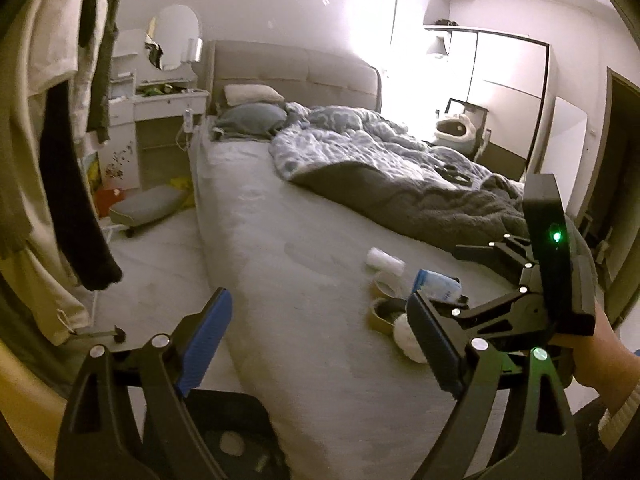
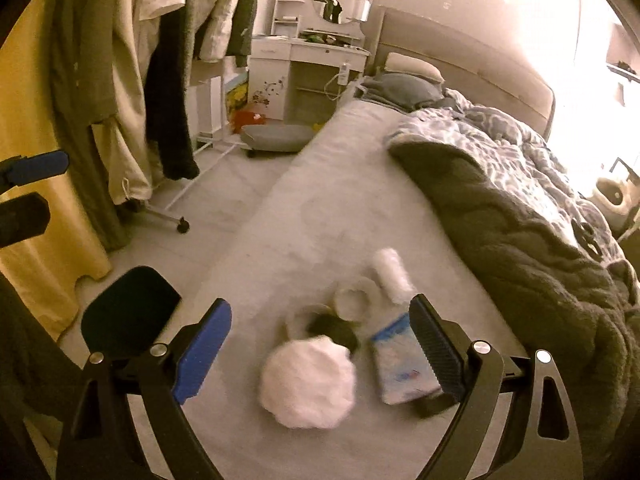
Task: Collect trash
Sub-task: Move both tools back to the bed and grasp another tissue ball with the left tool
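Trash lies in a small heap on the bare grey sheet of the bed (image 2: 280, 216), near its foot and beside the dark edge of the duvet (image 2: 520, 216): a crumpled white tissue ball (image 2: 307, 384), a blue-and-white packet (image 2: 400, 364), a white roll (image 2: 392, 274) and two round tape rings (image 2: 354, 300). The right gripper (image 2: 320, 356) hangs just over the heap, jaws wide apart and holding nothing. The left gripper (image 1: 320, 344), also spread wide and empty, hovers over the bed's side edge, away from the heap.
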Available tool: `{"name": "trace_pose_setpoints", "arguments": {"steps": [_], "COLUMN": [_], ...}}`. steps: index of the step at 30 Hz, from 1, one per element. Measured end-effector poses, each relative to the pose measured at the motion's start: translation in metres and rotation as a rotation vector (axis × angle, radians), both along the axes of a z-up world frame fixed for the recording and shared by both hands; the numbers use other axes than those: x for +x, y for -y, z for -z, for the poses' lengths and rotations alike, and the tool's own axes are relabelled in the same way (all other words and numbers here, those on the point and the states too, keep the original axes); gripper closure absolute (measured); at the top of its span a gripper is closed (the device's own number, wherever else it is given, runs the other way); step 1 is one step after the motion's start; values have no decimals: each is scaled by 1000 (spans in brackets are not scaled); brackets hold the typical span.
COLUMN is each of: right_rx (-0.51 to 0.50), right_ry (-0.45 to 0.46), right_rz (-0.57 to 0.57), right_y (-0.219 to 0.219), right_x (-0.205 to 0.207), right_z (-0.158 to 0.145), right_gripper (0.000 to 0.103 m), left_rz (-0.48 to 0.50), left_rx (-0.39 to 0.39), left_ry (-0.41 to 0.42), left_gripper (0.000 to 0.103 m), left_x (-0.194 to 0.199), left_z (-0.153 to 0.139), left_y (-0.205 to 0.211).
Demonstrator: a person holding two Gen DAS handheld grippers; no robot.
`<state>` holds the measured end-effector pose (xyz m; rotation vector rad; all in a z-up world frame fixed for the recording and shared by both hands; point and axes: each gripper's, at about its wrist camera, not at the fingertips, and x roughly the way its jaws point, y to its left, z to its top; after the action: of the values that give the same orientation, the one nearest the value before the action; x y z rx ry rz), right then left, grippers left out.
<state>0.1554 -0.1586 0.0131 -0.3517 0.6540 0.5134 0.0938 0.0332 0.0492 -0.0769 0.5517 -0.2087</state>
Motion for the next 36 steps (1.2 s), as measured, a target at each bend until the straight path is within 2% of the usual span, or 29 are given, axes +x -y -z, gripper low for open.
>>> {"name": "trace_pose_setpoints", "arguments": {"steps": [8, 16, 20, 29, 32, 36], "right_rx": [-24, -96, -138, -188, -192, -190], "right_ry": [-20, -45, -48, -47, -49, -47], "right_rz": [-19, -77, -88, -94, -99, -98], "right_y": [37, 56, 62, 83, 89, 94], "right_x": [7, 10, 14, 19, 19, 18], "right_z": [13, 37, 47, 64, 68, 72], "right_gripper": [12, 12, 12, 12, 12, 12], "left_rz": [67, 133, 169, 182, 170, 169], "left_rx": [31, -8, -26, -60, -70, -98], "left_ry": [-71, -186, -270, -384, -414, -465], "left_gripper": [12, 12, 12, 13, 17, 32], "left_x": [21, 48, 65, 92, 98, 106], "left_z": [21, 49, 69, 101, 111, 126], "left_y": [37, 69, 88, 116, 120, 123]}}
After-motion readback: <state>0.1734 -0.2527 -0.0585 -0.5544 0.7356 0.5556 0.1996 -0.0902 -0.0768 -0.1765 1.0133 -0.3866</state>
